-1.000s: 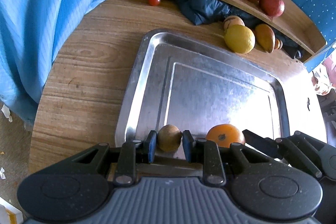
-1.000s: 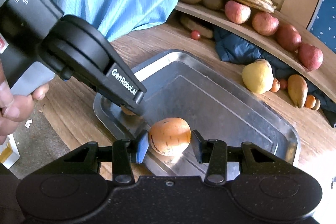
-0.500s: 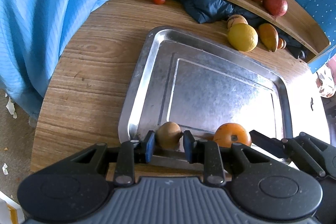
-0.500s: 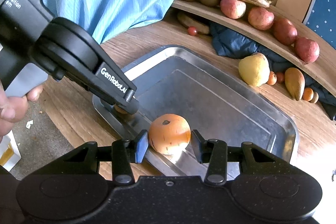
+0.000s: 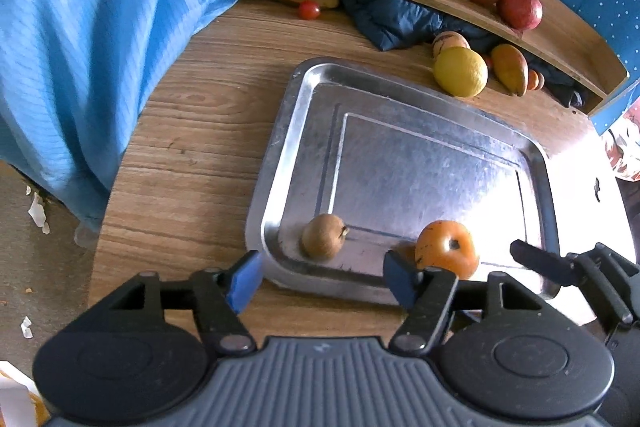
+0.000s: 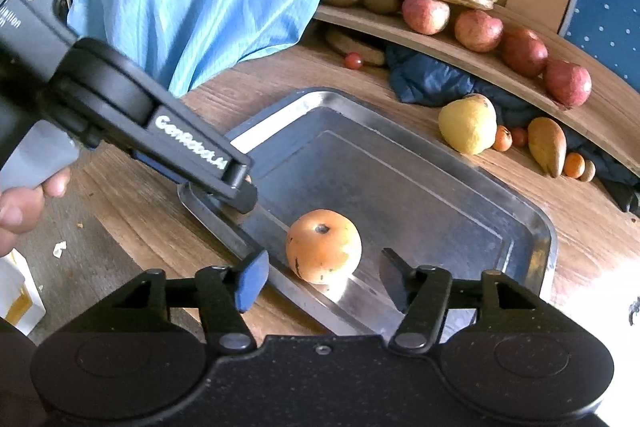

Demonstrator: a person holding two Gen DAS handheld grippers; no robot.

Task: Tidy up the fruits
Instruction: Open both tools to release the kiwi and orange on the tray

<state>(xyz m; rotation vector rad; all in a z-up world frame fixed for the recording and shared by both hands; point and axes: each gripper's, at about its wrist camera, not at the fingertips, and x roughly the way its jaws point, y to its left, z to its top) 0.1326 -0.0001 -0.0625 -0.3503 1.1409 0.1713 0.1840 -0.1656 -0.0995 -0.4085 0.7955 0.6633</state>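
Wooden tabletop carries steel tray. My left gripper opening, brown fruit free at tray's near-left corner. My right gripper opening, orange fruit loose by near edge.

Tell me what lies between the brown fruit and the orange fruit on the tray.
Nothing: in the left wrist view, only bare tray floor separates the brown fruit from the orange fruit.

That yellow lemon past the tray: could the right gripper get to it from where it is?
Probably yes: the lemon sits on open table beyond the tray, and the right gripper, fingers opening, holds nothing.
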